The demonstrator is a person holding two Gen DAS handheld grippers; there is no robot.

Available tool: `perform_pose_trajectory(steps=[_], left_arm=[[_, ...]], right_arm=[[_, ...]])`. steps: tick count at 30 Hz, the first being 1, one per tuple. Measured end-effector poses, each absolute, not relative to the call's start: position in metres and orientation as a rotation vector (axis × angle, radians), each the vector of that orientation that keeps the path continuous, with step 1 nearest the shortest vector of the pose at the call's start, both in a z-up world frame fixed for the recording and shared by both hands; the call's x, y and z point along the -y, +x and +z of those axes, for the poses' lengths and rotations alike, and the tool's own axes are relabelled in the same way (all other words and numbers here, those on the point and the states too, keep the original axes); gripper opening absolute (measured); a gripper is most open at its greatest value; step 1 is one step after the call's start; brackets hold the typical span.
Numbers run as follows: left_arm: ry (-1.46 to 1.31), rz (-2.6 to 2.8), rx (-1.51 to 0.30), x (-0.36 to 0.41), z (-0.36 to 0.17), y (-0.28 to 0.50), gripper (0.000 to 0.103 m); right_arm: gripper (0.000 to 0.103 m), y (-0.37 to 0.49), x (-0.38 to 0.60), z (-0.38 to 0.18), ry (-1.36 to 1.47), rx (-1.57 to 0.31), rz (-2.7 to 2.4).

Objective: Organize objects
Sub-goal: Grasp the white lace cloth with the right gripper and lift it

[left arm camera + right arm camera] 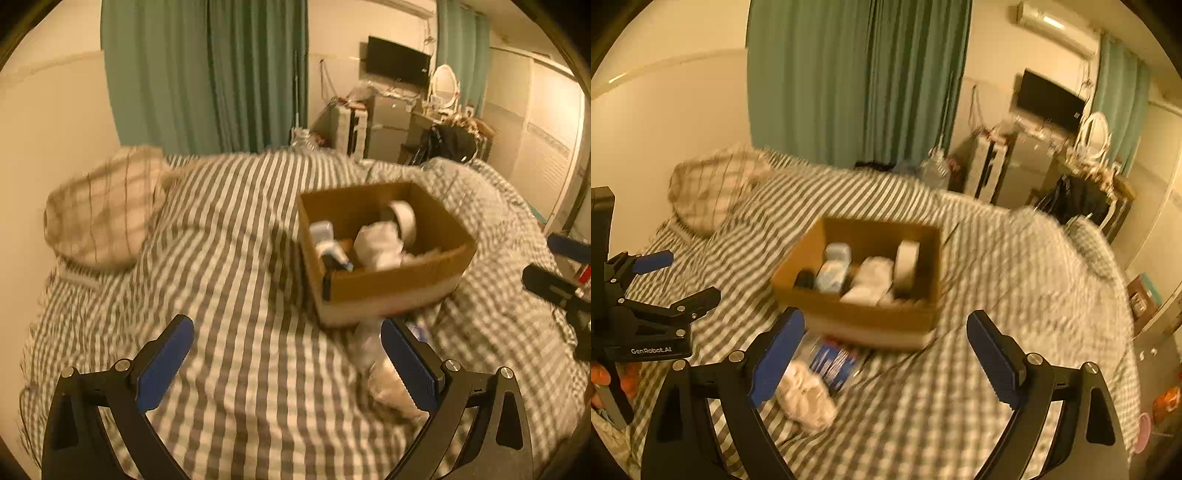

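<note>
A brown cardboard box (391, 284) (864, 314) sits on the striped bed. Inside it are a roll of white tape (404, 221) (907, 264), a white crumpled bundle (378, 245) (870, 280), a small white case (836, 253) and a dark item (804, 279). In front of the box lie a blue and red packet (833, 363) and a pale wrapped bundle (805, 397) (388, 380). My left gripper (288, 358) is open and empty, just before the box. My right gripper (886, 354) is open and empty, its left finger beside the bundle.
A checked pillow (103, 206) lies at the bed's far left by the wall. Green curtains (207, 74) hang behind. A desk with a screen (399, 61), a mirror and clutter stands at the back right. The other gripper shows at each view's edge (557, 288) (646, 314).
</note>
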State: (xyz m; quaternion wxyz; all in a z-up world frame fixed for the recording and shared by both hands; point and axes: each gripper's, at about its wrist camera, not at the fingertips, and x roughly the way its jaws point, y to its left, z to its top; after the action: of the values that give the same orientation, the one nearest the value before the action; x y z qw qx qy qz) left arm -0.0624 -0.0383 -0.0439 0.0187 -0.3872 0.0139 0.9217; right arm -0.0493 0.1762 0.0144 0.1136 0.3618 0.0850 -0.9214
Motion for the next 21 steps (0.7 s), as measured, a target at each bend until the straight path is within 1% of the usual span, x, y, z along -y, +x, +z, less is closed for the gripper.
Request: perform_pose_trajectory(steps=[4,8,12,16,19,20,21], left_arm=[[-1.259,2.849,-0.054,0.037,-0.072,-0.056,0.103],[-1.303,2.83,-0.097,0.034,-0.09,-0.055,0.103],[-1.368,2.811,-0.065,0.039,-0.104,-0.058,0.103],[-1.389,2.802,-0.004,0.047,-0.108,-0.06,0.103],[-1.395,2.799,0.004,0.046,-0.108,-0.06,0.103],[-1.397,2.799,0.002,0.046,-0.109,-0.059,0.103],[-1.397,2.798,0.001,0.046,-0.109,-0.059,0.103]], right_arm=[[0.09,-0.053,-0.158,-0.037,1.182,-0.295,-2.627],[0.09,-0.056,-0.145,-0.074,1.283,-0.304,-2.529],[0.09,-0.059,-0.136,-0.1,1.367,-0.308,-2.438],[0.089,-0.062,-0.127,-0.114,1.419,-0.327,-2.369],[0.079,-0.063,-0.119,-0.129,1.477,-0.342,-2.288],[0.069,-0.065,-0.117,-0.135,1.502,-0.352,-2.274],[0.056,-0.066,-0.116,-0.139,1.523,-0.362,-2.265]])
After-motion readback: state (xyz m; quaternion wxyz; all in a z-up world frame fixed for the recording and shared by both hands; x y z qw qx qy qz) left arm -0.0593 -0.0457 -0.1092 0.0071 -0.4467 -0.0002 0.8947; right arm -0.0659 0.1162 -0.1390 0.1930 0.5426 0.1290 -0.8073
